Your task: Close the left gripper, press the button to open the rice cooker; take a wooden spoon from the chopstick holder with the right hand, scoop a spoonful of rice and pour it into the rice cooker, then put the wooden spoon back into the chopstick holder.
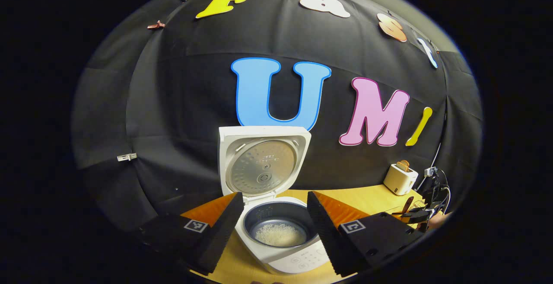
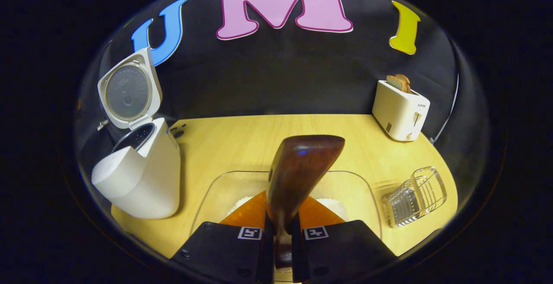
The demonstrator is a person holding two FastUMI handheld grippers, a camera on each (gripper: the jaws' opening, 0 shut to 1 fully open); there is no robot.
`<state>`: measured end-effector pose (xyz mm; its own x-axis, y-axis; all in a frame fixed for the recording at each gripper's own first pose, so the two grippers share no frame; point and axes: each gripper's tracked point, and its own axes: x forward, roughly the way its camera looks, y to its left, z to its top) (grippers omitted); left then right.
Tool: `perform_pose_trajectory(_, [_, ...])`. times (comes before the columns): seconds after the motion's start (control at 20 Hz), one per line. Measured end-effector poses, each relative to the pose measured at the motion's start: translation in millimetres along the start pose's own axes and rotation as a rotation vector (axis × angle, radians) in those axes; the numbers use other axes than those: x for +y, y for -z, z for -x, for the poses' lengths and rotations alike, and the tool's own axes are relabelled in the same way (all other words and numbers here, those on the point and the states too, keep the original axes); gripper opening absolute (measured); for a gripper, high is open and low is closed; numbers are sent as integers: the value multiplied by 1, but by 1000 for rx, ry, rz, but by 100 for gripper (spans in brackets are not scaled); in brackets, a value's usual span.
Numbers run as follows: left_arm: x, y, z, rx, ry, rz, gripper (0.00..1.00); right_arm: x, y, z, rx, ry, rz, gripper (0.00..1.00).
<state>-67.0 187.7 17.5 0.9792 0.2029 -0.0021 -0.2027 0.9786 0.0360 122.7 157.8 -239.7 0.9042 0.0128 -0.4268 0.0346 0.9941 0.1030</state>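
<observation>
The white rice cooker [image 1: 276,215] stands with its lid [image 1: 259,163] raised, and some rice [image 1: 278,234] lies in its dark inner pot. My left gripper [image 1: 275,195] is open just in front of the cooker, one finger on each side of the pot, holding nothing. My right gripper [image 2: 283,228] is shut on the handle of the dark wooden spoon [image 2: 302,163]. The spoon's bowl points forward above a clear container [image 2: 367,189] of rice [image 2: 332,206]. The wire chopstick holder [image 2: 414,197] sits to the right of it. The cooker [image 2: 138,176] stands at the left in the right gripper view.
A white toaster [image 2: 399,111] with bread slices stands at the back right of the wooden table [image 2: 242,137]. In the left gripper view the toaster [image 1: 400,178] is far right, with cables and the other gripper [image 1: 414,215] holding the spoon below it.
</observation>
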Motion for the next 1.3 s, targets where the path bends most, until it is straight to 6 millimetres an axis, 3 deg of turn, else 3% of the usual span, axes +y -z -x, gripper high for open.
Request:
perform_pose_trajectory(0.15, [5,2,-3,3,2,11,95,16,-1,-3,8,-35,-113,20])
perform_pose_trajectory(0.4, [6,-1,-1,-5,2,15,92,17,-1,-6,26,-80,-427,20])
perform_pose_trajectory(0.45, [5,-1,0,-7,1,15,95,13,0,-5,31,-79,-497,20])
perform_pose_trajectory(0.65, [2,-4,5,-15,0,10,95,-14,-3,3,3,-87,-714,20])
perform_pose_trajectory(0.95, [-9,-11,14,-32,14,7,95,-59,-31,25,-133,-91,-854,20])
perform_pose_trajectory(1.0, [-11,-13,16,-36,20,8,95,-68,-37,36,-161,-84,-875,20])
perform_pose_trajectory(1.15, [-14,-14,16,-44,33,11,95,-77,-49,43,-179,-83,-898,20])
perform_pose_trajectory(1.3, [-15,-19,16,-69,39,9,95,-71,-81,57,-226,-108,-894,20])
